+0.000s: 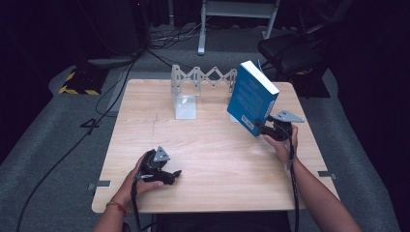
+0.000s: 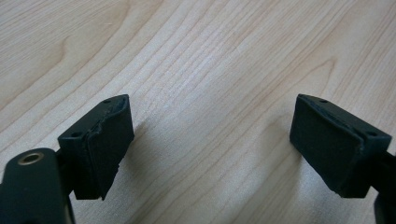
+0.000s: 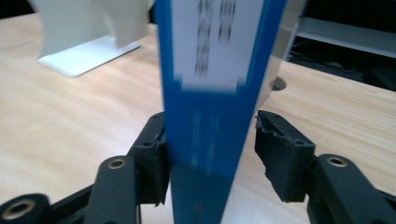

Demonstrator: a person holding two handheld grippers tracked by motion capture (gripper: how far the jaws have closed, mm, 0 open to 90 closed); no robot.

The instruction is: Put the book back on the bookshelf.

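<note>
A blue book leans tilted at the table's far right beside the white expanding rack, loose between the right gripper's parted jaws, one pad clear of it, while the left gripper rests near-left, open and empty.

Bare tabletop lies open between the left gripper and the right gripper, giving a hand free passage across the middle. Ahead of the right gripper a tilted blue book blocks the way, standing between its parted jaws, with a gap at one pad. Beyond the left gripper, well apart, a white bookend and the accordion rack behind it close off the table's far edge. Wood alone lies between the left gripper's wide jaws.
</note>
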